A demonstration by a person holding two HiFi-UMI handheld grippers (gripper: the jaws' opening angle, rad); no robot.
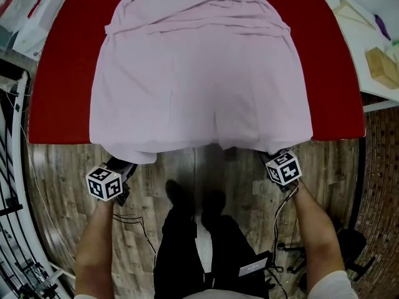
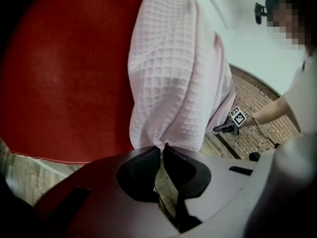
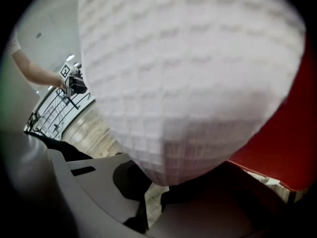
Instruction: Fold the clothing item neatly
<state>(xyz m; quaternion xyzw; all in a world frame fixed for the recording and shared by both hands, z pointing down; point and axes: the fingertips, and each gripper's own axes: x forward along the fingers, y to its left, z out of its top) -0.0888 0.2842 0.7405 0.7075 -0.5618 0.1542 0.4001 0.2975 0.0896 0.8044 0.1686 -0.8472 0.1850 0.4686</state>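
Note:
A pale pink waffle-weave garment (image 1: 199, 80) lies spread flat on the red table (image 1: 62, 86), its near hem hanging over the front edge. My left gripper (image 1: 123, 164) is at the hem's left corner; in the left gripper view its jaws (image 2: 162, 148) are shut, pinching a bunched bit of the garment (image 2: 173, 78). My right gripper (image 1: 274, 157) is at the hem's right corner. In the right gripper view the garment (image 3: 188, 83) drapes over its jaws (image 3: 154, 183), which close on the hem and are partly hidden. Each gripper view shows the other gripper (image 2: 230, 123) (image 3: 74, 83) across the hem.
A white side table (image 1: 374, 42) with wooden blocks (image 1: 381, 67) stands at the right. Bags and papers (image 1: 31, 17) sit at the back left. A metal rack (image 1: 12, 185) lines the left side. Wood floor (image 1: 56, 185), cables and the person's legs (image 1: 199, 242) are below the table's front edge.

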